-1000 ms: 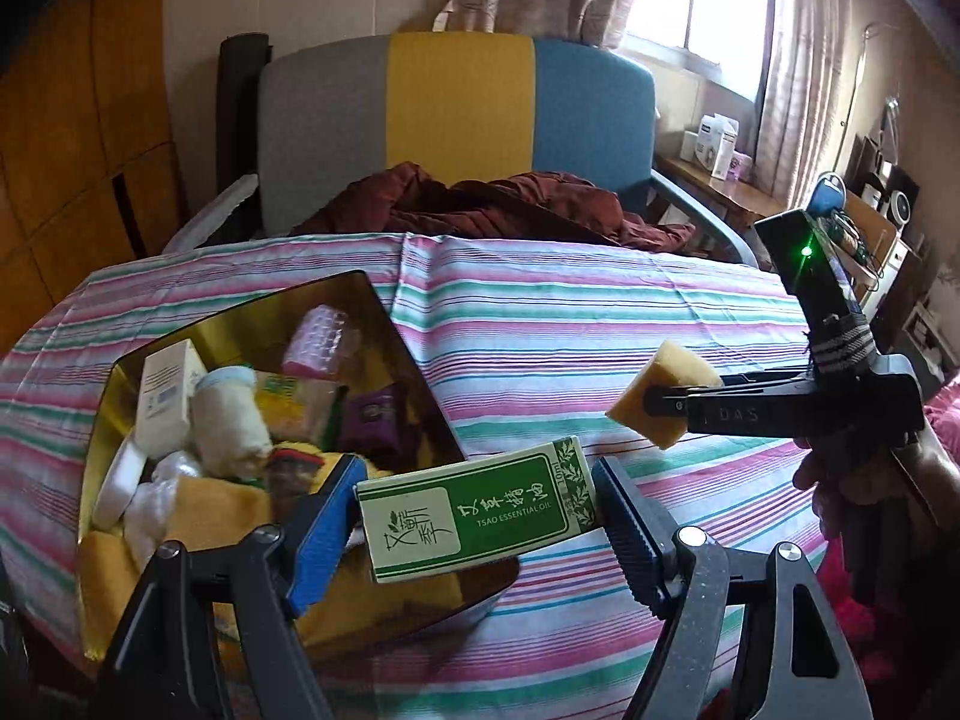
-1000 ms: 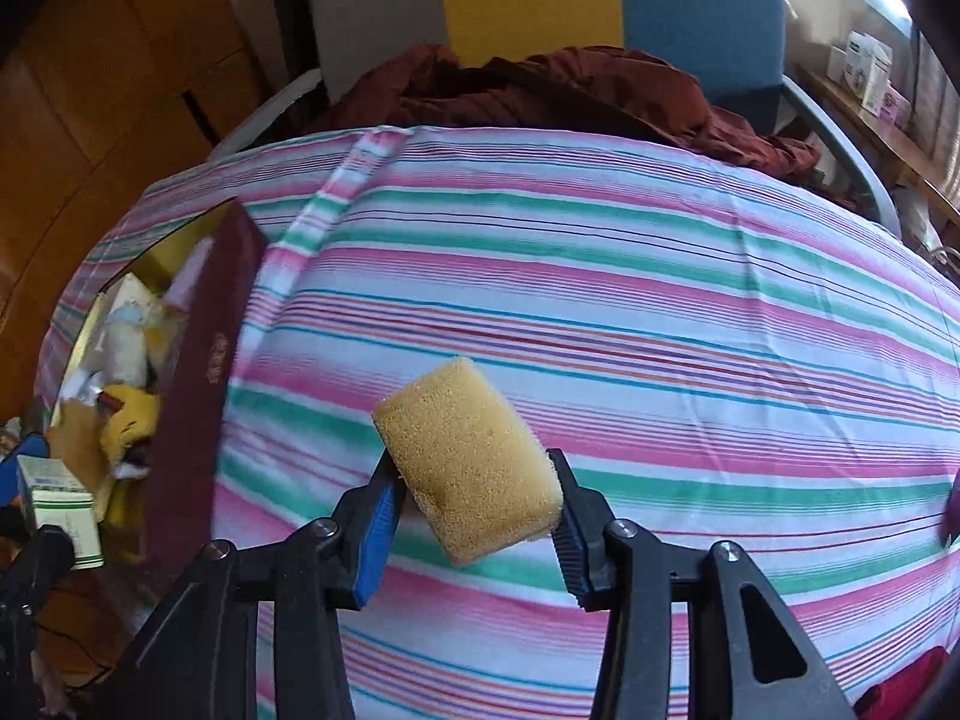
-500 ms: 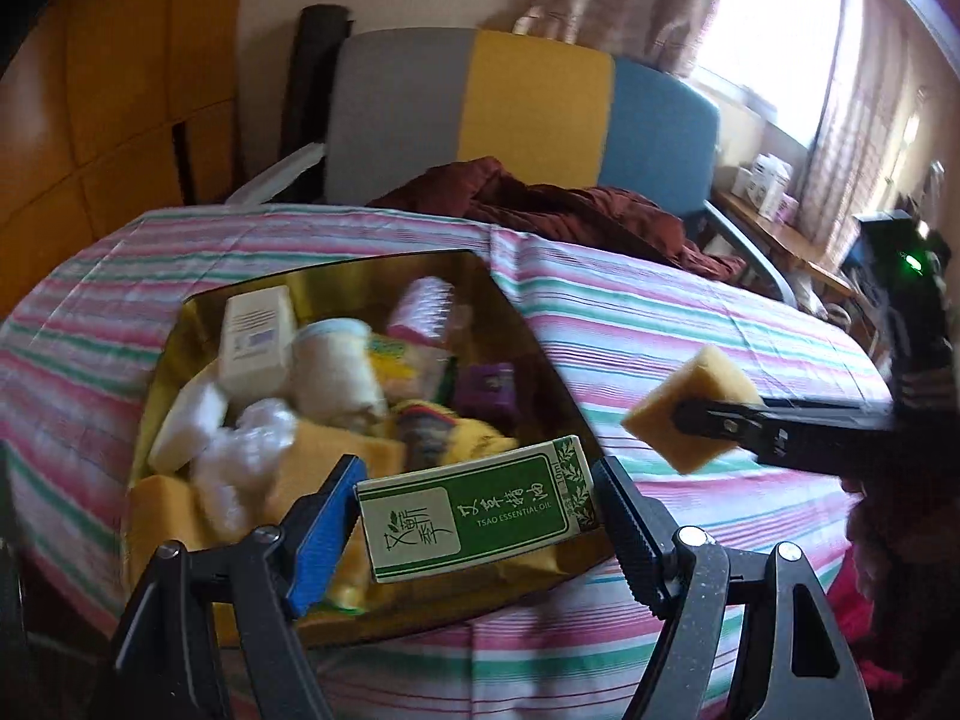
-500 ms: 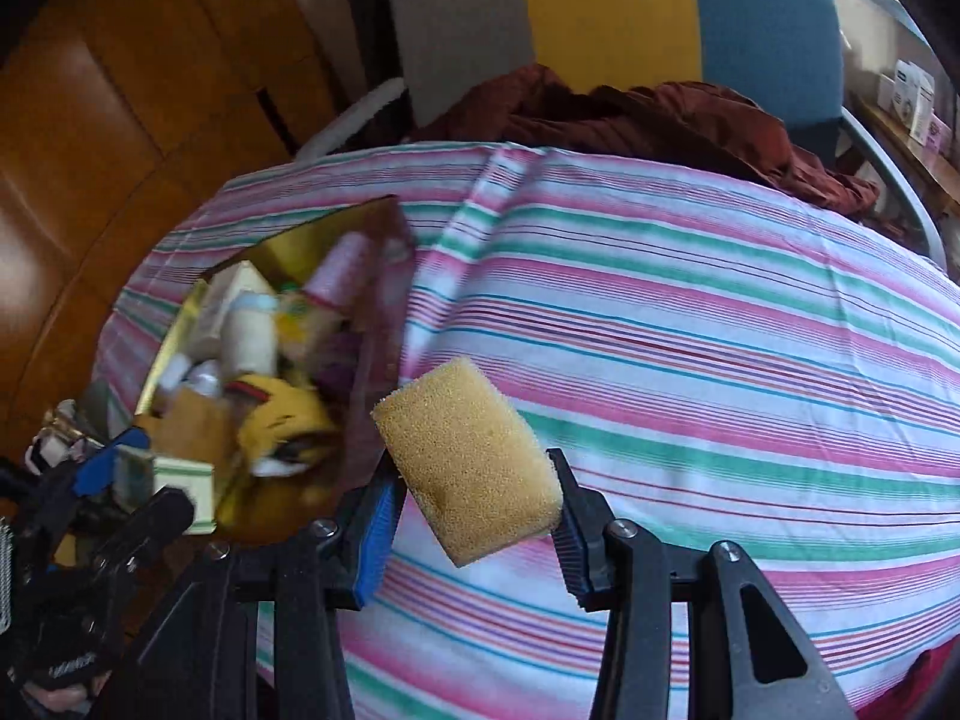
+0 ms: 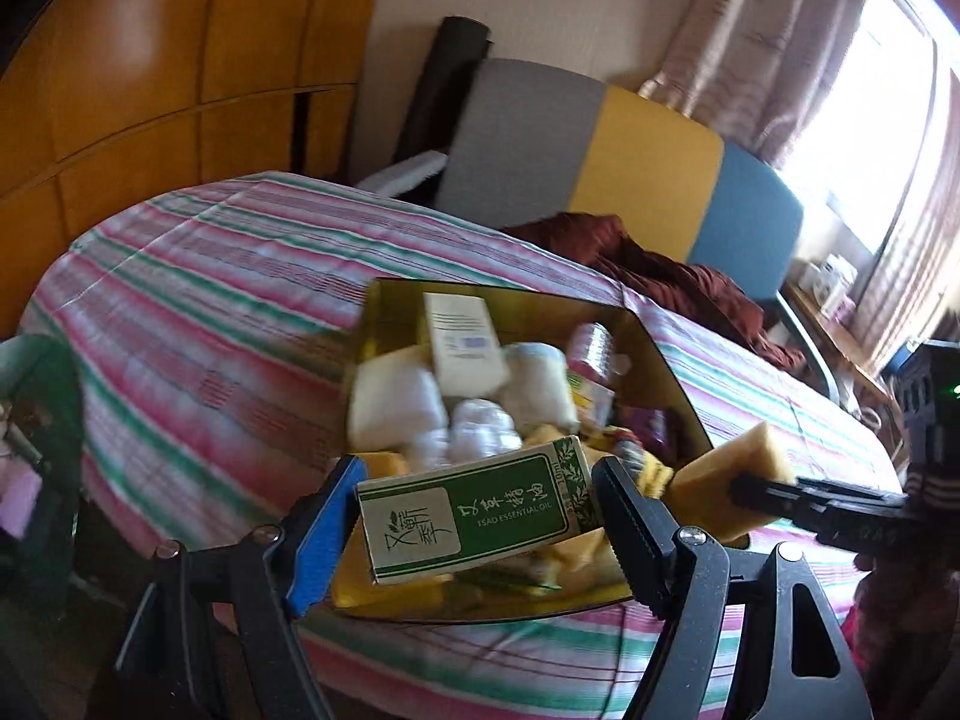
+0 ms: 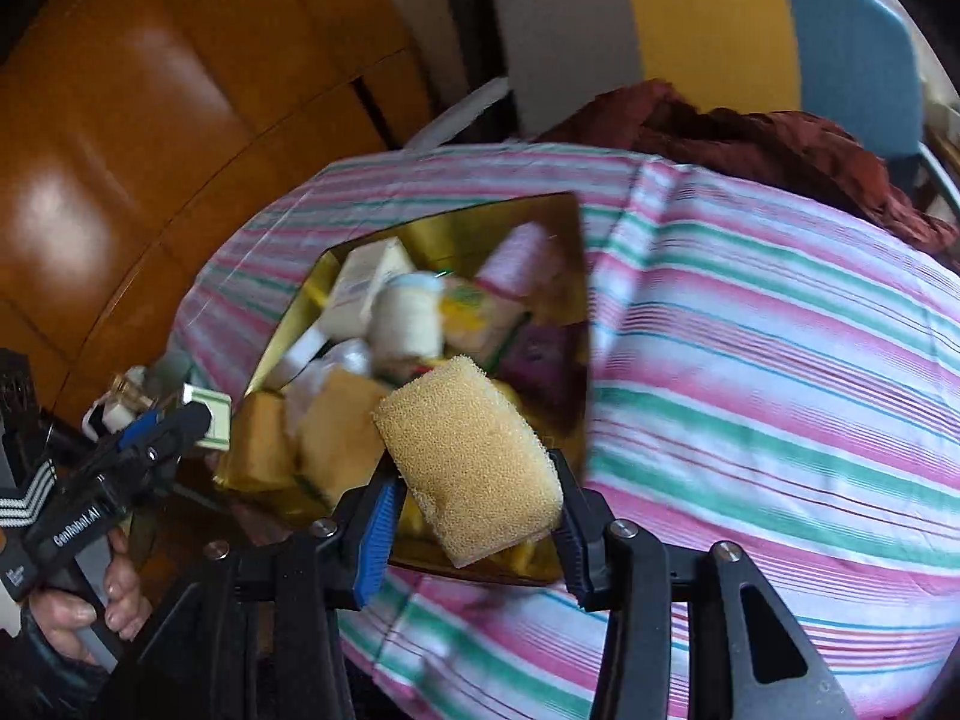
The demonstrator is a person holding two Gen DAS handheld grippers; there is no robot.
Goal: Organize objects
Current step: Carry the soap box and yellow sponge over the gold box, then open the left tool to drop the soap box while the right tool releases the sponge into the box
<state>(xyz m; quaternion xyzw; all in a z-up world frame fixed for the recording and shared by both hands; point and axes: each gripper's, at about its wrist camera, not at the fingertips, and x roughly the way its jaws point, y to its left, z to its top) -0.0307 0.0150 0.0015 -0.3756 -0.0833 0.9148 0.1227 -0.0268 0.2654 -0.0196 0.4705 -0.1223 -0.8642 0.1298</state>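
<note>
Left hand-held gripper (image 5: 474, 516) clamps the green box (image 5: 474, 513) endwise – long axis spanning its jaws, slightly tilted

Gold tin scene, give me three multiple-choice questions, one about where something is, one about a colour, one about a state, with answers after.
1. Where does the gold tin sit?
A. on the striped tablecloth
B. on the chair
C. on the floor

2. What colour is the label of the box in the left gripper?
A. red
B. green
C. blue

3. How is the sponge?
A. lying in the tin
B. on the cloth
C. clamped in the right gripper

Answers: A, cloth shows all round it; B, green panel with white lettering; C, both pads press it.
</note>
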